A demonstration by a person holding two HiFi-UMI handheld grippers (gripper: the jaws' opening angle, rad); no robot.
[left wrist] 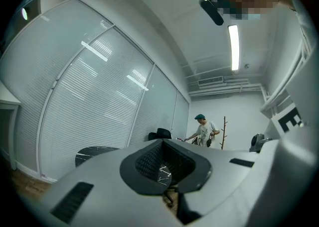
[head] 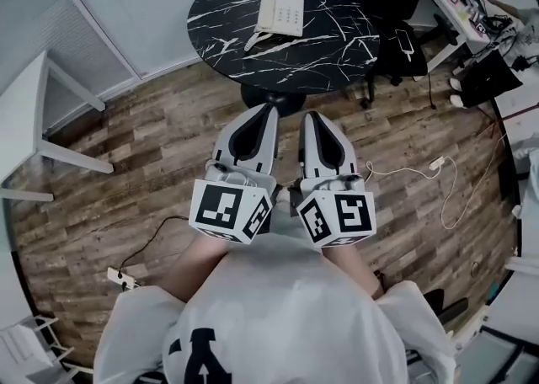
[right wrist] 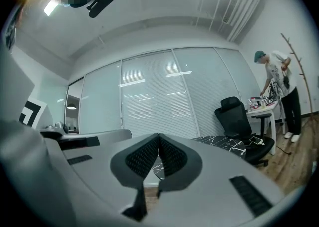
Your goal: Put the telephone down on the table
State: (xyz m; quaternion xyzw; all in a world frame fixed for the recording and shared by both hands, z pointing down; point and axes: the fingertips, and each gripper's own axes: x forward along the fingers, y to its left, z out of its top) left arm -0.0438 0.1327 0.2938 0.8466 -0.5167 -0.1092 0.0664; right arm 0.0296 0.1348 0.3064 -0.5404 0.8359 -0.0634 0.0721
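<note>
A white desk telephone (head: 280, 13) with its handset (head: 263, 34) along its near edge lies on a round black marble-patterned table (head: 219, 37) at the top of the head view. Both grippers are held side by side well short of that table, above the wooden floor. My left gripper (head: 269, 109) is shut and empty, its jaws pointing toward the table. My right gripper (head: 307, 117) is shut too, with nothing between its pads. In the left gripper view the jaw tips (left wrist: 162, 143) meet, and in the right gripper view the tips (right wrist: 158, 136) also meet.
A black office chair (head: 396, 3) stands right of the table, with a phone on its seat. A white desk (head: 472, 3) cluttered with items is at the far right, a person (right wrist: 279, 91) beside it. A white table (head: 25, 138) stands left. Cables (head: 438, 180) lie on the floor.
</note>
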